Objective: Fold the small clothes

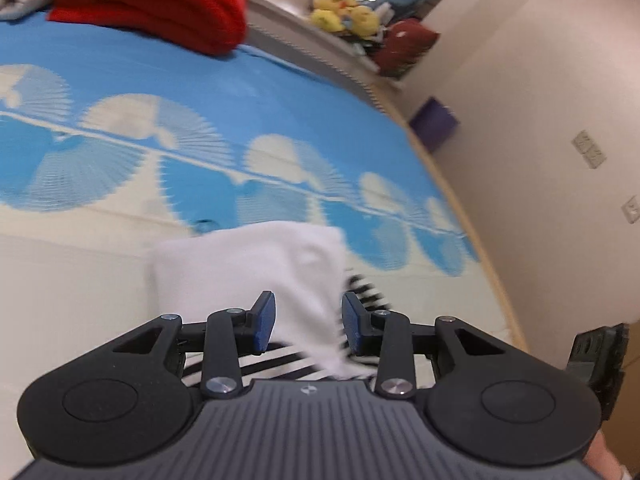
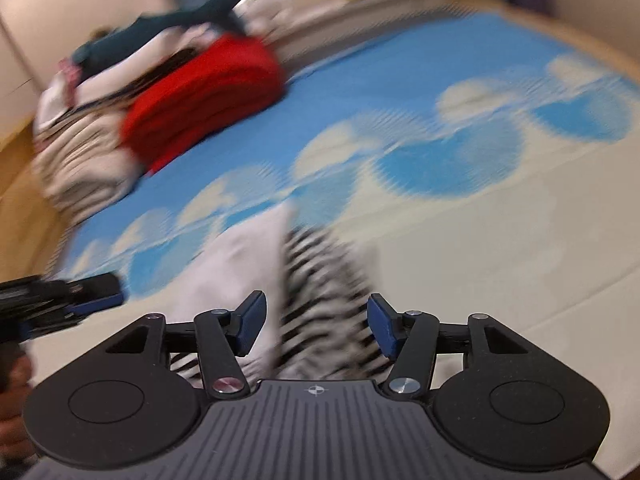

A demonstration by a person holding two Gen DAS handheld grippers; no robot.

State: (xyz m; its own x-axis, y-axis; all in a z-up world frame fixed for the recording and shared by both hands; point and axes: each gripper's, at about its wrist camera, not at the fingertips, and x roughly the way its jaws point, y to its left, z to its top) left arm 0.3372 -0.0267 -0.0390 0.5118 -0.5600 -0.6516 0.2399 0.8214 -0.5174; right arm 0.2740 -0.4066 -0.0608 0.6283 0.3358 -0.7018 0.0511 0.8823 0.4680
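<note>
Striped garment (image 2: 320,300), white side up, lies on the blue-and-cream mat (image 1: 280,100). My left hand-held gripper (image 1: 308,322) and right hand-held gripper (image 2: 316,326) both hover released above it.

Your left wrist camera looks along the left gripper (image 1: 309,322), low and close over the blue-and-white mat (image 1: 280,92). Your right wrist camera does likewise past the right gripper (image 2: 316,326). Both share the striped garment (image 2: 320,300) and red pile (image 1: 160,4) ahead.
</note>
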